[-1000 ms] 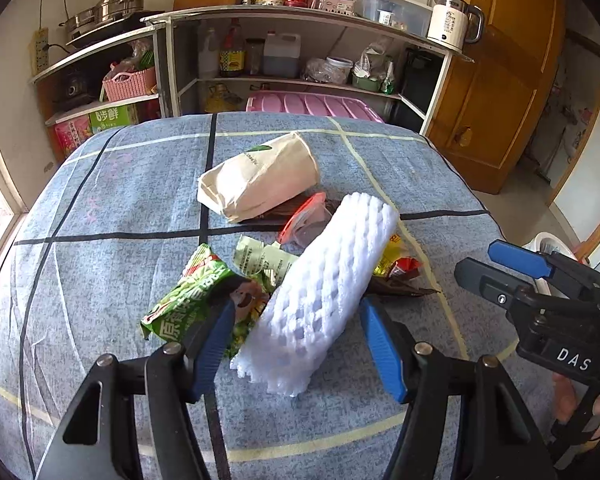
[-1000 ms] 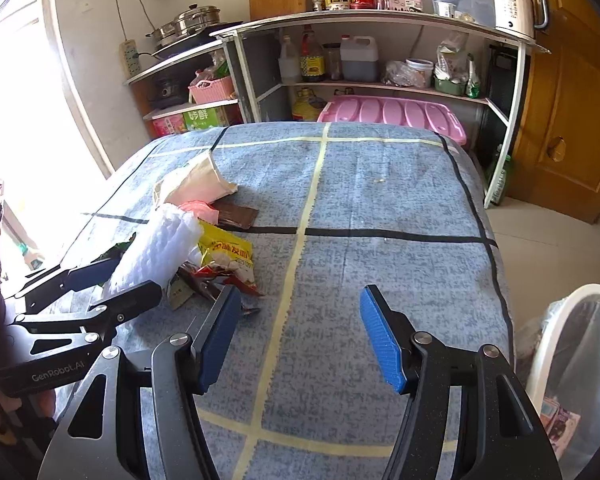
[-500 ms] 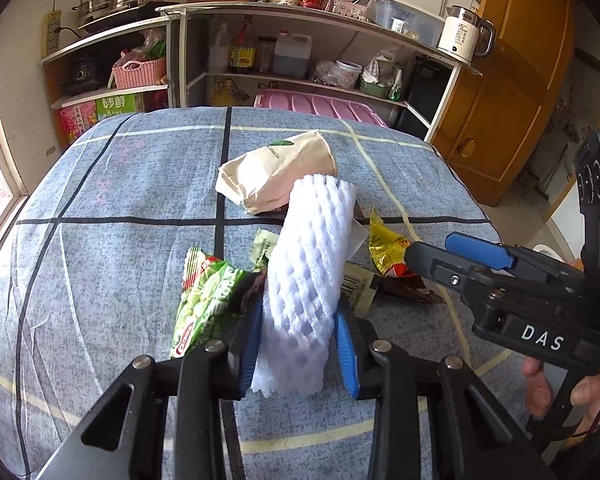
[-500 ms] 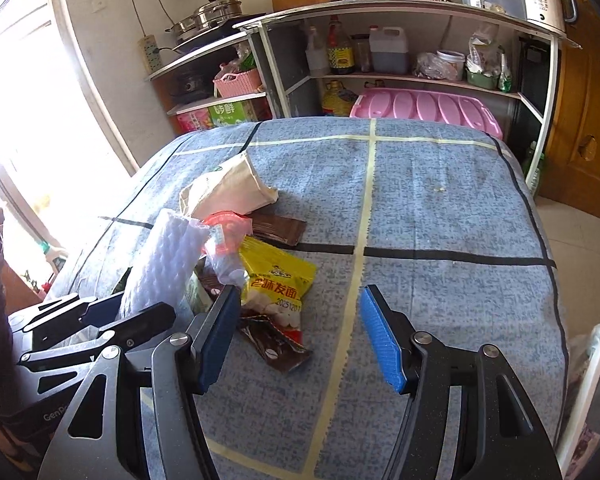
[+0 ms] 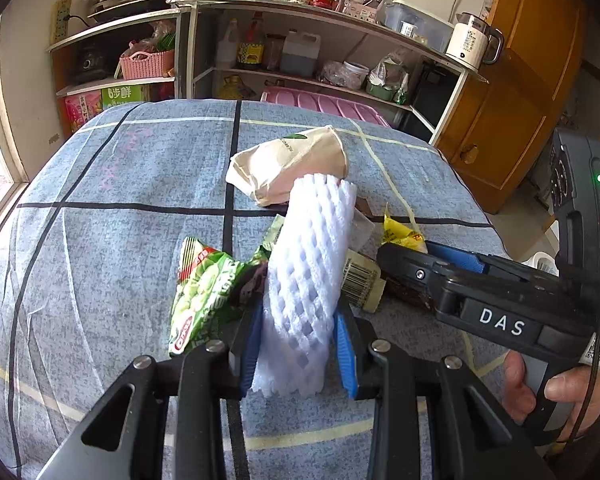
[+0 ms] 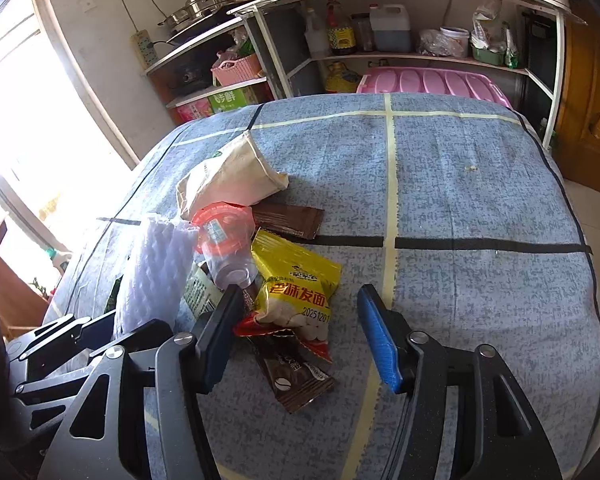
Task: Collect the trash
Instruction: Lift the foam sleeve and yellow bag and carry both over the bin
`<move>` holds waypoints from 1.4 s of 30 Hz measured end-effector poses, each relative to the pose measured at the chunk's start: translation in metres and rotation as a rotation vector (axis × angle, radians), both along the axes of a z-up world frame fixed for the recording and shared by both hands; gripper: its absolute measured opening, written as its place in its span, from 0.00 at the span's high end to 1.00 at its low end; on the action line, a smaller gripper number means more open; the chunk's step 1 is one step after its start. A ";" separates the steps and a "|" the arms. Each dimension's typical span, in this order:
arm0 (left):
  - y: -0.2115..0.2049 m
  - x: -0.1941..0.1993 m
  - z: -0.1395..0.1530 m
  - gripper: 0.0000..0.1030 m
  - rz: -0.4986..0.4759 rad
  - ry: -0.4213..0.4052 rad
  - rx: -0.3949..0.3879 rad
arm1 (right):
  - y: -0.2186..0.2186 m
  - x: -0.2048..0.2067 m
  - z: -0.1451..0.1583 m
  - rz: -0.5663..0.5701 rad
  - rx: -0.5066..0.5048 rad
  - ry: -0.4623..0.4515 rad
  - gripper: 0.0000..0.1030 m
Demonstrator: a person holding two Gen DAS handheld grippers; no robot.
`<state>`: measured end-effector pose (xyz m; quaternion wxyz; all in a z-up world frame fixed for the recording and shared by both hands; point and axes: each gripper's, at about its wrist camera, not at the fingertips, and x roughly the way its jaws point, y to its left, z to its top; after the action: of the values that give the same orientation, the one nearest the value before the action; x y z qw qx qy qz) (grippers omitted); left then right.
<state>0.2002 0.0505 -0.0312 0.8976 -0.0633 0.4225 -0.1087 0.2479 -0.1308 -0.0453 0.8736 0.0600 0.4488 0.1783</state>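
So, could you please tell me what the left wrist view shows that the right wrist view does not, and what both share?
Only the left wrist view shows the left claw shut on the white foam net, the green snack bag, the white kettle and the person's hand.

Only the right wrist view shows the right claw closing around the yellow packet without pressing it, the orange-lidded plastic cup and the brown wrapper nearest the camera.

Both show the net, the yellow packet, the beige paper bag and the pink lid.
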 end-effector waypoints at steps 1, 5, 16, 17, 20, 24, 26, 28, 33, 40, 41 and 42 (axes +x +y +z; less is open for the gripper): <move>0.000 0.000 0.000 0.66 0.000 0.000 0.001 | -0.001 -0.001 -0.001 -0.009 -0.013 -0.002 0.61; -0.003 -0.002 0.000 0.66 0.000 0.000 0.006 | 0.005 -0.011 -0.001 -0.004 -0.077 -0.046 0.61; -0.016 -0.016 0.007 0.66 -0.012 -0.012 0.015 | -0.015 -0.032 0.010 -0.047 -0.052 -0.078 0.62; -0.019 -0.018 0.008 0.66 -0.015 -0.016 0.016 | -0.017 -0.035 0.012 -0.052 -0.049 -0.083 0.62; -0.025 -0.024 0.013 0.66 -0.021 -0.030 0.030 | -0.024 -0.044 0.019 -0.063 -0.040 -0.097 0.62; -0.035 -0.033 0.019 0.66 -0.037 -0.044 0.027 | -0.035 -0.057 0.026 -0.081 -0.014 -0.111 0.62; -0.041 -0.037 0.023 0.66 -0.044 -0.054 0.034 | -0.042 -0.064 0.029 -0.095 -0.020 -0.125 0.62; -0.047 -0.041 0.026 0.66 -0.052 -0.059 0.035 | -0.047 -0.070 0.031 -0.106 -0.021 -0.133 0.62; -0.063 -0.052 0.035 0.66 -0.081 -0.087 0.044 | -0.067 -0.084 0.037 -0.138 -0.003 -0.149 0.62; -0.093 -0.064 0.047 0.66 -0.133 -0.120 0.048 | -0.101 -0.108 0.047 -0.194 -0.004 -0.188 0.62; -0.097 -0.065 0.049 0.66 -0.140 -0.122 0.048 | -0.106 -0.112 0.049 -0.204 -0.007 -0.195 0.62; -0.102 -0.067 0.050 0.66 -0.150 -0.124 0.046 | -0.112 -0.116 0.050 -0.214 -0.010 -0.200 0.62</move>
<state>0.1329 -0.0518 0.0188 0.9126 -0.0038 0.3720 -0.1695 0.1320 -0.2424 0.0051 0.9283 0.0853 0.3513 0.0870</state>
